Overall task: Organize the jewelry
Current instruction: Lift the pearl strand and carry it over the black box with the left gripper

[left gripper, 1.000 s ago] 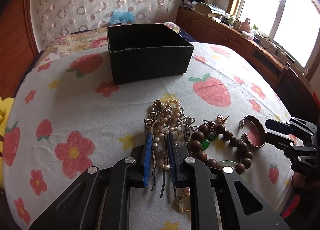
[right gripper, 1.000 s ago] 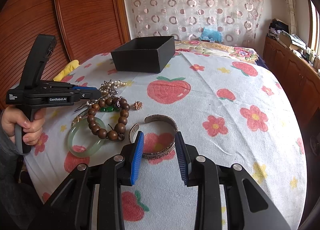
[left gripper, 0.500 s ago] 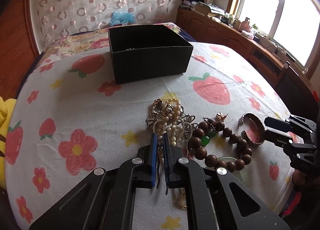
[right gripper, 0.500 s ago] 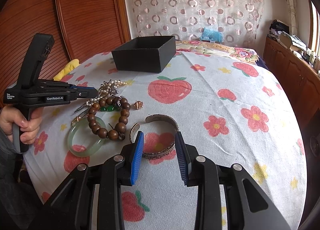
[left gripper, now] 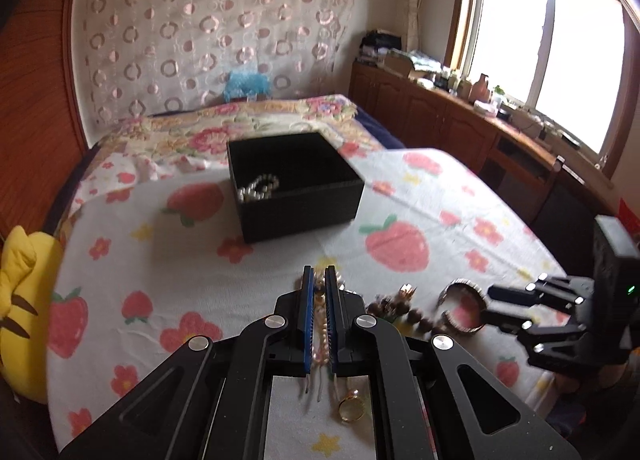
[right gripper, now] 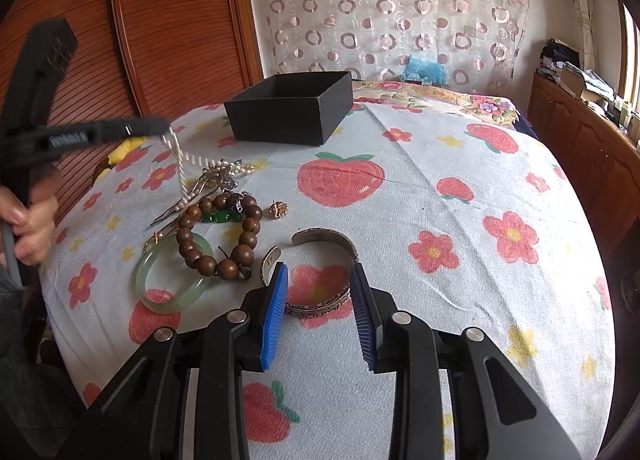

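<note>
My left gripper point(left gripper: 319, 272) is shut on a pearl necklace point(left gripper: 320, 356) and holds it above the strawberry cloth. From the right wrist view, the strand point(right gripper: 180, 156) hangs from the left gripper point(right gripper: 162, 126) down to the jewelry pile. A black box point(left gripper: 300, 200) stands farther back with a pearl piece point(left gripper: 260, 186) inside. My right gripper point(right gripper: 319, 274) stands open, low over a silver cuff point(right gripper: 324, 234) whose near band lies between its fingers. Beside the cuff lie a wooden bead bracelet point(right gripper: 248, 239), a jade bangle point(right gripper: 160, 302), a hairpin point(right gripper: 192, 196) and a small earring point(right gripper: 278, 209).
A gold ring point(left gripper: 351, 409) lies on the cloth under my left gripper. A yellow plush toy point(left gripper: 20, 300) sits at the table's left edge. A bed lies behind the box, and a wooden cabinet point(left gripper: 460, 124) runs under the window. A person's hand point(right gripper: 28, 228) grips the left handle.
The left gripper closed on the pearl strand, then rose and tipped up, pulling the strand out of the pile. The right gripper and the cuff stayed where they were.
</note>
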Motion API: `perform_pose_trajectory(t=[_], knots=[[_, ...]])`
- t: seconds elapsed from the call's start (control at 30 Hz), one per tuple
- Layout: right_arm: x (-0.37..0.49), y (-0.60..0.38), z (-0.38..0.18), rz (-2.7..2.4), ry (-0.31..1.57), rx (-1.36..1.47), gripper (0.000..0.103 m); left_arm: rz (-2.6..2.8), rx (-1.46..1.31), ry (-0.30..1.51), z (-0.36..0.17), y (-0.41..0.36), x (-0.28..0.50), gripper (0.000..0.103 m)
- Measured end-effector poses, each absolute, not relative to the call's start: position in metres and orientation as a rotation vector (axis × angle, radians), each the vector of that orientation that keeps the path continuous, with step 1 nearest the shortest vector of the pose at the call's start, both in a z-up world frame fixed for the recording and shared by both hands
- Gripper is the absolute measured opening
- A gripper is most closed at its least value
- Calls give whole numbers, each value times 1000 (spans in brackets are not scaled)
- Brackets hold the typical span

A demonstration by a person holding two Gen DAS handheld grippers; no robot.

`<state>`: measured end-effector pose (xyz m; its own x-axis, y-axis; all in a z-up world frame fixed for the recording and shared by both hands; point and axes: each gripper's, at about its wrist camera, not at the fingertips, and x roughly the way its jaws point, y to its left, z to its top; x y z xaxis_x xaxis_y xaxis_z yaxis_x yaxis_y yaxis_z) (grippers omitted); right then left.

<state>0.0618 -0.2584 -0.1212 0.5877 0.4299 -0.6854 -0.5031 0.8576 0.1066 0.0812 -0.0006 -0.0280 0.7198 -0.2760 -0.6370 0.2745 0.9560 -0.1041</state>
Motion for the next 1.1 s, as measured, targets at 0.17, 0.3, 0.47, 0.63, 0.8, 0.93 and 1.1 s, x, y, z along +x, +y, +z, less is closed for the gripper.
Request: perform_pose_trajectory(t=[0.17, 0.3, 0.47, 0.63, 0.8, 0.93, 1.1], knots=[[62, -258, -121, 547, 771, -112, 35, -322, -15, 633, 5, -2, 75, 4], [65, -260, -116, 542, 761, -124, 35, -330, -8, 587, 27, -5, 72, 4], [75, -263, -110, 532, 760, -151, 35, -336, -4, 538, 51, -6, 70, 5], [84, -265, -110, 527, 773, -172, 35, -329, 9, 503, 68, -9, 73, 5], [89, -261, -115, 532, 798, -188, 35, -318, 1, 463, 86, -5, 75, 5], [94, -259, -118, 544, 823, -201, 35, -304, 3, 441, 98, -1, 78, 5], [99, -255, -124, 567, 864, -215, 34, -286, 4, 424, 107, 3, 81, 5]])
